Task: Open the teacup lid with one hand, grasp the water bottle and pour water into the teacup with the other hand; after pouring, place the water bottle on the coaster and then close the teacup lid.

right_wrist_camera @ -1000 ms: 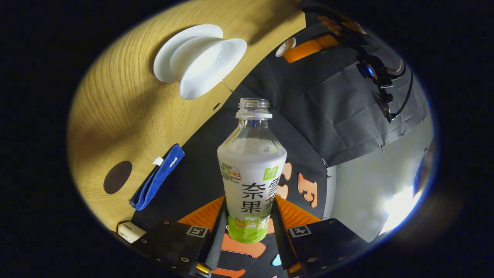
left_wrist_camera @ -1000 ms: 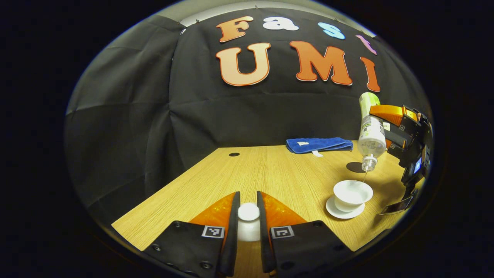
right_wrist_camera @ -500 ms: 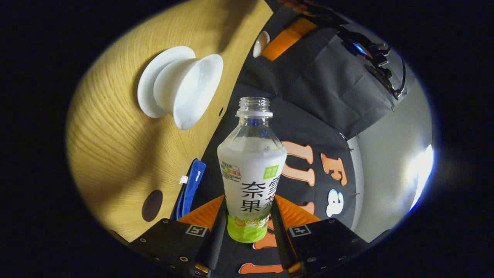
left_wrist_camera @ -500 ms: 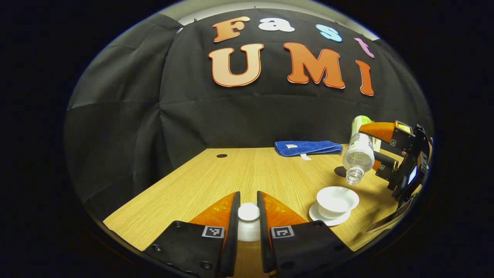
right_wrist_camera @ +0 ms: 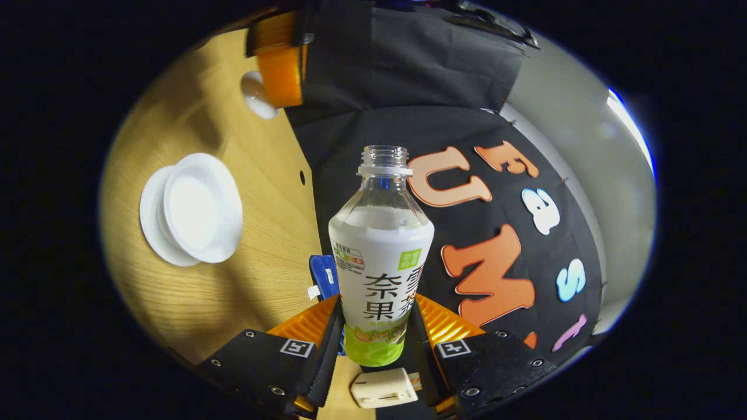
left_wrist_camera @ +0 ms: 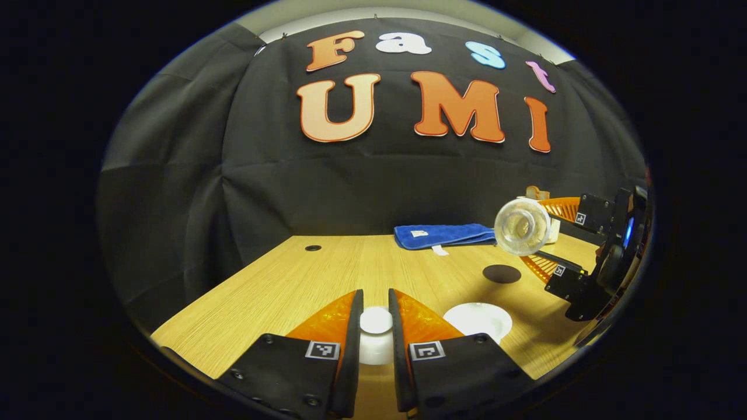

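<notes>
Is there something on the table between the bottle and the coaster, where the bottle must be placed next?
Nothing visible. The bottle, held in the right gripper, hangs above the coaster, which lies bare. The cup sits nearer the camera and the towel farther back, both off that path.

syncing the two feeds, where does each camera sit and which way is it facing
Left gripper view: rides the left tool, low over the wooden table, facing the booth wall; its fingers pinch the teacup lid.
Right gripper view: rides the right tool, rolled sideways, looking along the uncapped water bottle its fingers clamp.
Shared: teacup, blue towel, bottle, lid, and each other's tool.
</notes>
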Available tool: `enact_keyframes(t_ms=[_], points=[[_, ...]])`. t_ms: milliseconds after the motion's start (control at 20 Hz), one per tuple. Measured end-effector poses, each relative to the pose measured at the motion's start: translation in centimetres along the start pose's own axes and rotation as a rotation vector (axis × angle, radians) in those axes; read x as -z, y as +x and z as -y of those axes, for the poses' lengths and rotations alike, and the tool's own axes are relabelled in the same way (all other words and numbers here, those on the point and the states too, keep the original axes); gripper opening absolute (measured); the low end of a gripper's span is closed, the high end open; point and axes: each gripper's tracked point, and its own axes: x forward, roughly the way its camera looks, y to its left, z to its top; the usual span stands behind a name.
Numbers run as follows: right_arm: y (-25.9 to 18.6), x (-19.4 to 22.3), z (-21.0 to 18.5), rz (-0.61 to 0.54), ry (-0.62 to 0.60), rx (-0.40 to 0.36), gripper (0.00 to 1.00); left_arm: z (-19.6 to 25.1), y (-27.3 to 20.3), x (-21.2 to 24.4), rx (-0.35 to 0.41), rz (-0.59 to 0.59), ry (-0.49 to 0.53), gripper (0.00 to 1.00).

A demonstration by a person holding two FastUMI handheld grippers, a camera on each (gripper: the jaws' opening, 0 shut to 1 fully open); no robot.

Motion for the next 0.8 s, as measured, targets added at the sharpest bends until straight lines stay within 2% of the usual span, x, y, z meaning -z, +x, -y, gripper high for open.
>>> enact_keyframes(t_ms=[250, 550, 800], points=[[1.5, 3.9, 2.2, -0.110, 0.385, -0.016, 0.62, 2.8, 0.5, -1.5, 0.051, 0.027, -0.012, 0.30], [1.9, 7.8, 3.3, -0.184, 0.652, -0.006, 0.62, 5.6, 1.1, -2.4, 0.093, 0.032, 0.001, 0.29], [3.0, 9.1, 3.6, -0.202, 0.869, -0.014, 0.62, 8.7, 1.8, -1.3, 0.153, 0.009, -0.027, 0.29]])
